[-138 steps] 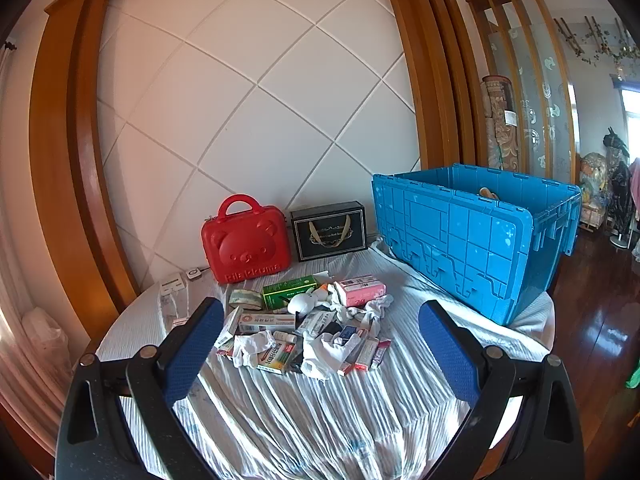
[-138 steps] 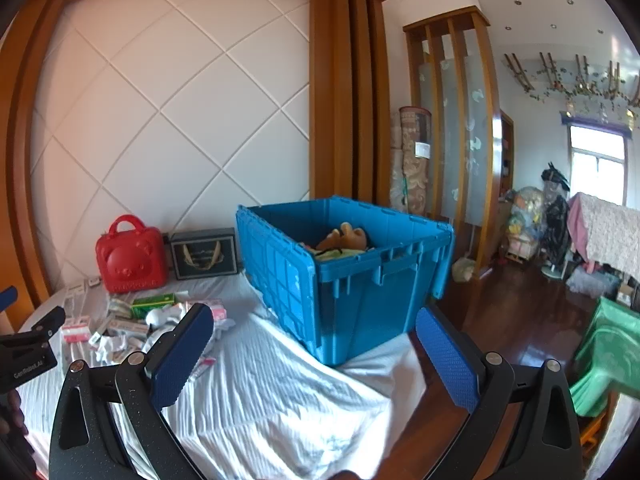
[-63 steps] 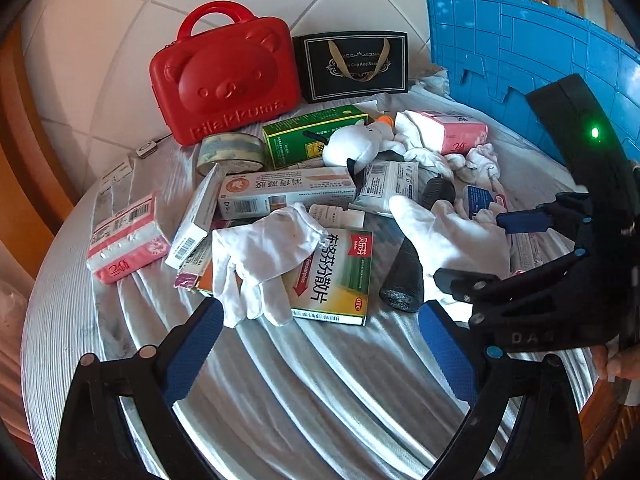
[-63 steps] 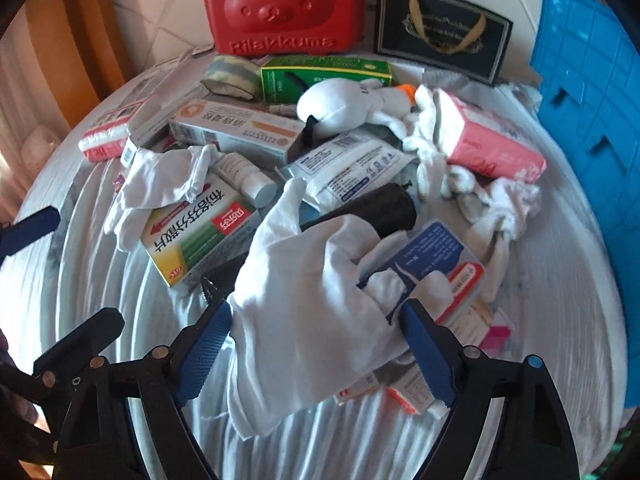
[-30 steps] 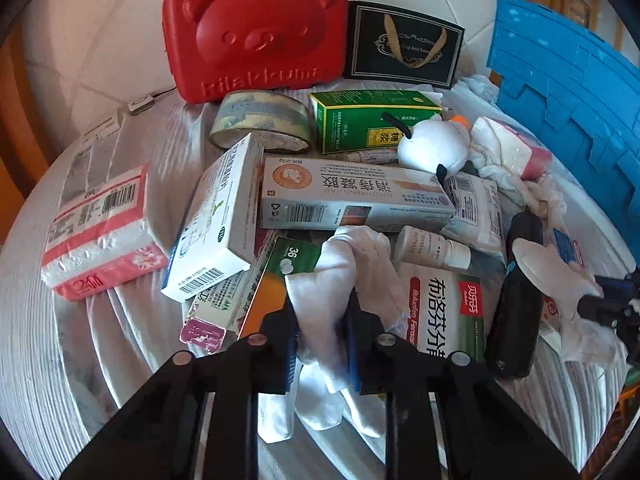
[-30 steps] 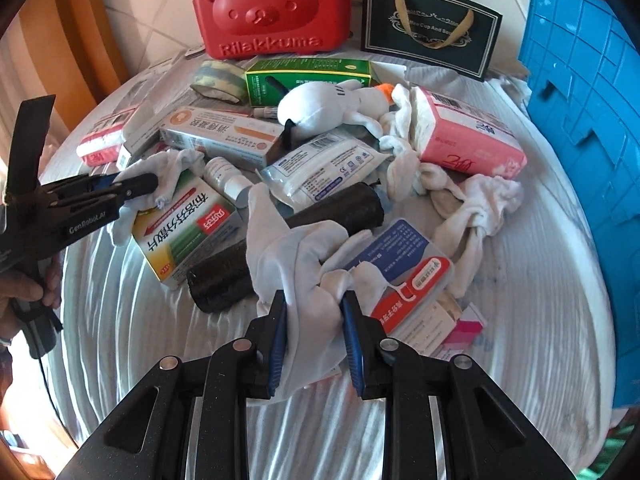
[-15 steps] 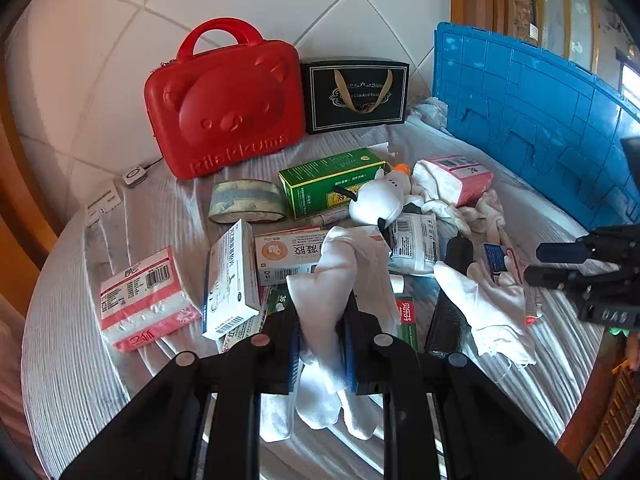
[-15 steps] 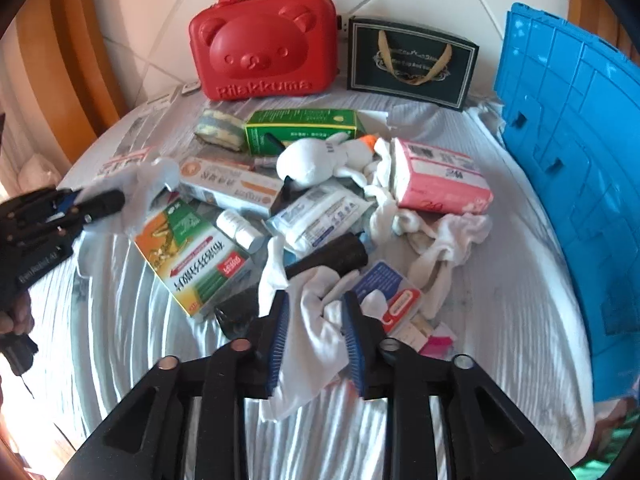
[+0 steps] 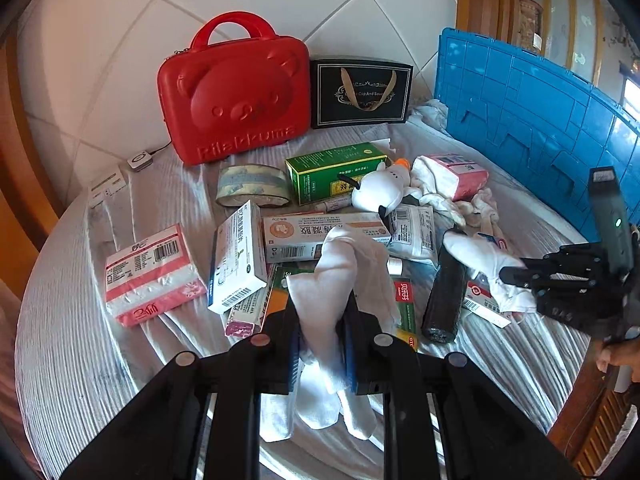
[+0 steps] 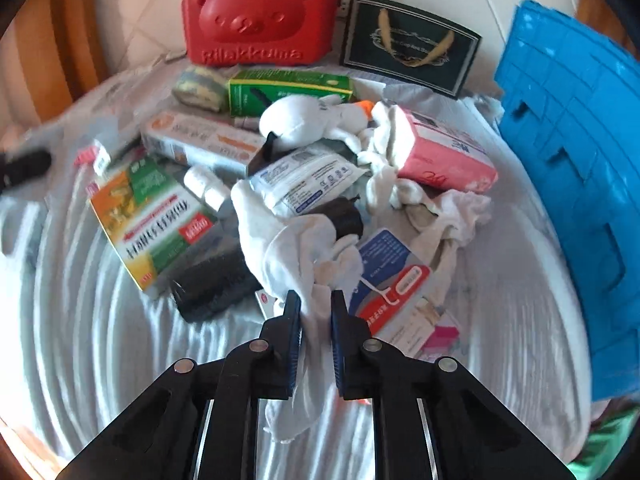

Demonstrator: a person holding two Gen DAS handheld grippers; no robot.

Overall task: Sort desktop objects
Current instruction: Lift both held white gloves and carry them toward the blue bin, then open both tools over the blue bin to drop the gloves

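Medicine boxes, packets and cloths lie heaped on a round table under a white cloth. My left gripper is shut on a white glove, which hangs lifted above the boxes. My right gripper has its jaws closed down on a second white glove, with the pads pressing its crumpled edge. That glove still rests on a black roll and a blue-and-red card pack. In the left wrist view the right gripper shows at the right, pinching that glove.
A red bear case and a black gift bag stand against the wall at the back. A big blue crate takes the right side. A tape roll, white plush toy and pink tissue pack lie around.
My left gripper has risen and drawn back, lifting its glove off the pile. My right gripper pulled up for a moment, then dipped back toward the pile, with its glove still between the jaws.
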